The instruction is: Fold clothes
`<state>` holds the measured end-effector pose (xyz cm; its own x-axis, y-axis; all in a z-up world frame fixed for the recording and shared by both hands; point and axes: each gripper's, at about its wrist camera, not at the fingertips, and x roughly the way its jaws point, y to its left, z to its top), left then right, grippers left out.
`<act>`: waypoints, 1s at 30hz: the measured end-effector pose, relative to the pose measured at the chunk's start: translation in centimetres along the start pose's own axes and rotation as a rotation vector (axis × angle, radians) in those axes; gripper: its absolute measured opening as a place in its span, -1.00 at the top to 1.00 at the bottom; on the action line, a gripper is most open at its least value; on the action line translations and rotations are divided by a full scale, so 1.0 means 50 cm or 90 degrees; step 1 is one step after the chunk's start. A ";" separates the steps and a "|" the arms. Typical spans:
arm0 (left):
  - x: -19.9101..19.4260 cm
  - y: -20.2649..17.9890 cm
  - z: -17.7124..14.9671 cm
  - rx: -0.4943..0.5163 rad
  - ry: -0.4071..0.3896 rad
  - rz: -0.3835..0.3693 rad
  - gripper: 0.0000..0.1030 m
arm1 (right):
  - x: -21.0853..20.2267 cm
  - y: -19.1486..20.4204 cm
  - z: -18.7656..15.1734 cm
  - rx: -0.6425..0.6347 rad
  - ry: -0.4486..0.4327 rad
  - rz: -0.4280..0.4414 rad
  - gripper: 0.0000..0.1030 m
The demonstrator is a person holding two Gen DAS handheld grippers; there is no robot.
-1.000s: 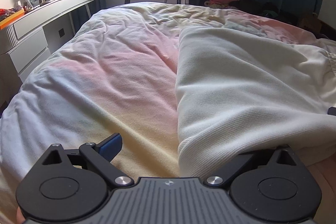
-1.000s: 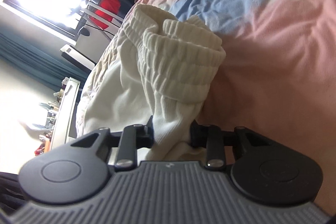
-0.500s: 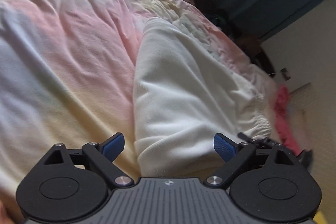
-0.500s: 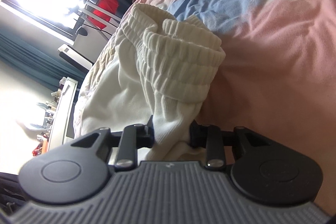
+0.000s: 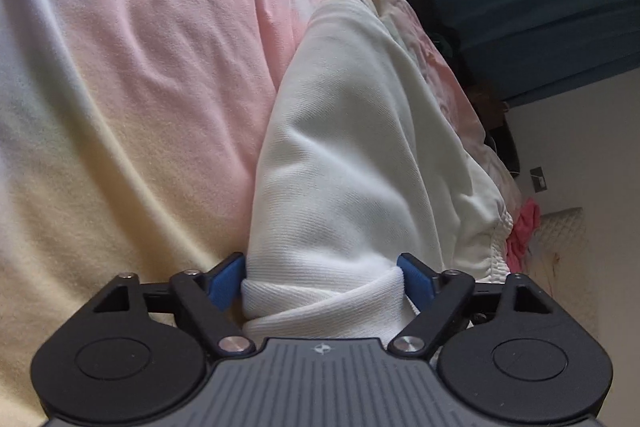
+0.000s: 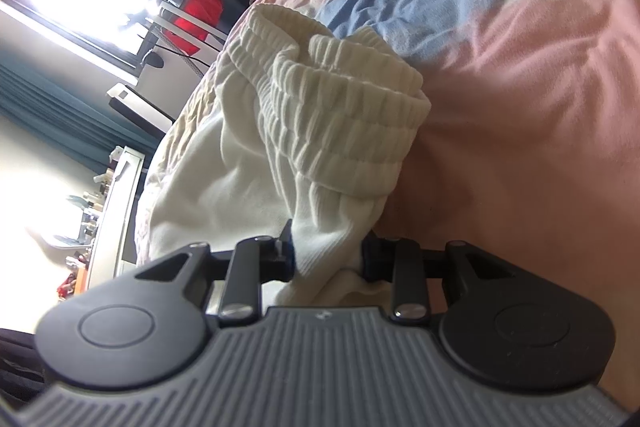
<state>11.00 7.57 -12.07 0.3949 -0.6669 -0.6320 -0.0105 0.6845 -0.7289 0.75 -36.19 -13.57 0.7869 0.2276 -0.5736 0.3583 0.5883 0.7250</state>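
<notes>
On the bed: your cream-white ribbed knit garment [image 5: 352, 155] lies across the pastel pink, yellow and blue duvet [image 5: 120, 75], its long axis running away from your left tool toward the gathered waistband [image 6: 340, 115].
Left tool [image 5: 322, 279]: its jaws have just been closing around the rolled near end of the garment; the blue pads [image 5: 224, 281] sit at both sides of the fabric, apparently touching but not yet pinching it flat.
Right tool [image 6: 326, 259]: clamped on a fold of the garment just below the waistband.
Key relation: each of your hands has one end, so the coming fold would run along that long axis.
Hidden: the far pad of your right tool is buried in cloth; the garment's full outline and whether it has legs or sleeves cannot be made out.
</notes>
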 end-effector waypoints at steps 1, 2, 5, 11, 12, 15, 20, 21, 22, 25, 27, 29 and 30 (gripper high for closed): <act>-0.001 0.000 0.000 0.003 -0.001 0.004 -0.33 | 0.000 0.002 0.000 -0.001 0.000 -0.001 0.37; -0.003 -0.006 -0.002 0.016 -0.005 0.009 -0.27 | -0.002 0.006 0.000 -0.005 -0.002 -0.001 0.37; -0.023 -0.035 -0.012 0.063 -0.025 0.012 0.04 | -0.016 0.025 -0.002 -0.026 -0.019 0.004 0.41; -0.087 -0.122 -0.030 0.104 -0.070 -0.055 0.26 | -0.129 0.044 0.017 -0.011 -0.073 0.084 0.58; -0.089 -0.145 -0.034 0.107 -0.070 -0.066 0.27 | -0.157 0.042 0.023 -0.006 -0.086 0.095 0.59; -0.074 -0.228 -0.040 0.119 -0.063 -0.091 0.31 | -0.229 0.028 0.044 -0.005 -0.121 0.103 0.60; 0.006 -0.401 -0.015 0.155 -0.036 -0.125 0.33 | -0.313 -0.014 0.124 0.010 -0.165 0.097 0.62; 0.035 -0.444 -0.004 0.163 -0.032 -0.125 0.34 | -0.325 -0.020 0.151 0.011 -0.178 0.093 0.62; 0.065 -0.488 0.008 0.172 -0.028 -0.125 0.35 | -0.336 -0.026 0.179 0.012 -0.191 0.089 0.62; 0.163 -0.620 0.044 0.195 -0.013 -0.120 0.36 | -0.362 -0.035 0.278 0.004 -0.242 0.070 0.62; 0.241 -0.712 0.072 0.212 -0.002 -0.119 0.36 | -0.371 -0.041 0.350 0.001 -0.278 0.050 0.62; 0.325 -0.794 0.106 0.220 0.009 -0.121 0.37 | -0.369 -0.053 0.434 0.013 -0.298 0.032 0.62; 0.368 -0.832 0.125 0.221 0.015 -0.123 0.37 | -0.366 -0.059 0.480 0.020 -0.304 0.024 0.62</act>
<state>24.45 -31.34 8.24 0.3374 -0.7969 -0.5012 0.3745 0.6021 -0.7052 -2.67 -60.70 3.93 0.9399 -0.1374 -0.3126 0.3339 0.5612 0.7573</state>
